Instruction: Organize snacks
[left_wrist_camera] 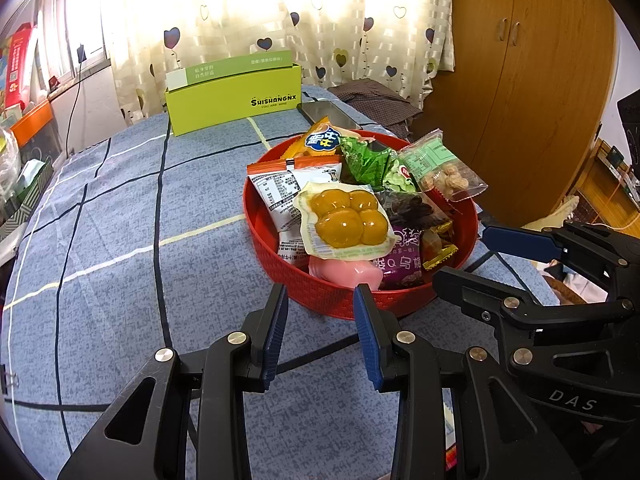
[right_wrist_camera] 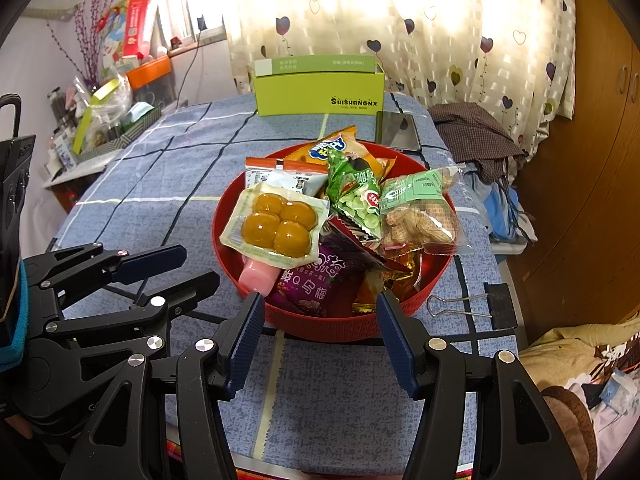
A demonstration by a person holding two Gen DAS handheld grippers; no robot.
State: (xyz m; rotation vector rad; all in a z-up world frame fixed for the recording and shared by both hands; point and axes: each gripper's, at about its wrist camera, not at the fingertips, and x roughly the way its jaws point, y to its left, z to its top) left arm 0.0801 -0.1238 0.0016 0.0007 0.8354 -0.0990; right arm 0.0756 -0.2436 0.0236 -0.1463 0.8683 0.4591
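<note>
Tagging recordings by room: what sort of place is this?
Probably a bedroom at home: a wooden wardrobe, heart-print curtains over the window, and bedding beside the cloth-covered table.

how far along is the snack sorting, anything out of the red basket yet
Done: nothing visibly; the snack packets, such as the clear pack of four yellow-brown balls and the clear bag of peanuts, are all heaped in the round red woven basket. In hand: nothing; the left gripper and right gripper are open and empty before it. Left: sorting all packets, perhaps into the lime-green cardboard box.
</note>
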